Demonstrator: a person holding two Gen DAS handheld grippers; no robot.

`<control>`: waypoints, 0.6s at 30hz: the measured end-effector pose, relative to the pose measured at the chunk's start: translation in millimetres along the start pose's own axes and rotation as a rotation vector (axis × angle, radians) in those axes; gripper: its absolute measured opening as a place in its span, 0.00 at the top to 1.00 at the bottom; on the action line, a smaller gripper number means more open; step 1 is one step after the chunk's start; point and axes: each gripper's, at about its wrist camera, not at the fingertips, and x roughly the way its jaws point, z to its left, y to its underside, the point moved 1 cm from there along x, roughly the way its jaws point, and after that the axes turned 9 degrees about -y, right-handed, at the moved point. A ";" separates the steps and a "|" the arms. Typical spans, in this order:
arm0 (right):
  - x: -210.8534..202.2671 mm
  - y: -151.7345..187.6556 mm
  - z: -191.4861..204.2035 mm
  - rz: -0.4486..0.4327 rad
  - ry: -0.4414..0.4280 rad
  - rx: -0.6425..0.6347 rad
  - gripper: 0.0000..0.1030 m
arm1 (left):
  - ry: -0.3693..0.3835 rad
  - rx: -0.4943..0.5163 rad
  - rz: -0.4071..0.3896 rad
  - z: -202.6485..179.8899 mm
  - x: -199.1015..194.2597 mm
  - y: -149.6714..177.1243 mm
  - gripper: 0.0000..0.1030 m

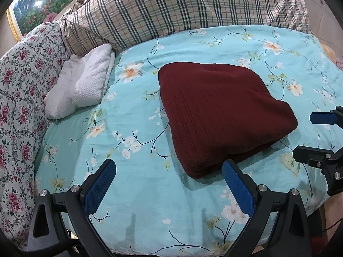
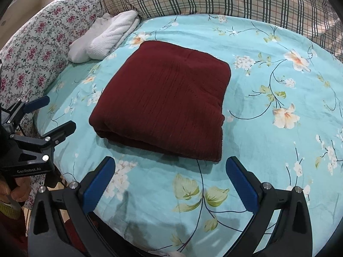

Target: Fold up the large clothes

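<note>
A dark red knitted garment (image 1: 218,115) lies folded into a thick rectangle on the light blue flowered bedsheet (image 1: 137,132). It also shows in the right wrist view (image 2: 165,98). My left gripper (image 1: 169,171) is open and empty, held just in front of the garment's near corner. It shows at the left in the right wrist view (image 2: 57,113). My right gripper (image 2: 171,167) is open and empty, just in front of the garment's near edge. It shows at the right edge of the left wrist view (image 1: 306,135).
A white folded towel (image 1: 81,85) lies at the back left, also in the right wrist view (image 2: 107,38). A plaid quilt (image 1: 171,10) is heaped along the back. A flowered pillow (image 1: 21,85) lines the left side. The bed's front edge is close below the grippers.
</note>
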 end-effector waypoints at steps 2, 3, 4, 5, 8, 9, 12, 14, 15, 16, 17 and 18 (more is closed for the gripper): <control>0.1 -1.8 0.8 0.001 0.000 -0.005 0.01 | -0.005 -0.003 0.001 1.0 0.4 -1.0 0.03; -0.6 -2.4 2.1 -0.002 -0.001 -0.009 0.01 | -0.008 -0.003 0.002 1.5 0.6 -1.5 0.03; -0.8 -3.3 2.2 -0.004 -0.003 -0.011 0.01 | -0.010 -0.005 0.003 2.1 0.5 -1.9 0.03; -1.1 -4.1 2.2 -0.005 -0.004 -0.012 0.01 | -0.011 -0.007 0.003 2.5 0.2 -2.2 0.03; -1.8 -5.5 2.0 -0.009 -0.008 -0.013 0.00 | -0.016 -0.007 0.001 3.0 -0.5 -2.3 0.03; -2.0 -5.8 2.0 -0.009 -0.009 -0.013 0.00 | -0.017 -0.008 0.001 3.0 -0.5 -2.2 0.03; -1.3 -7.1 1.7 -0.005 -0.008 -0.014 0.01 | -0.019 -0.007 0.004 2.1 0.4 -2.4 0.03; -1.0 -7.2 2.0 -0.004 -0.007 -0.014 0.00 | -0.017 -0.007 0.005 1.6 0.4 -2.5 0.03; -0.5 -7.5 2.4 -0.003 -0.006 -0.015 0.00 | -0.017 -0.006 0.007 1.5 0.9 -2.9 0.03; -0.2 -7.5 2.4 -0.001 -0.005 -0.015 0.00 | -0.017 -0.006 0.006 2.1 1.3 -3.2 0.03; 0.2 -7.6 1.9 0.002 -0.005 -0.015 0.00 | -0.017 -0.006 0.005 2.5 1.5 -3.5 0.03; 0.4 -7.8 1.8 0.002 -0.005 -0.016 0.00 | -0.016 -0.005 0.006 2.6 2.1 -3.7 0.03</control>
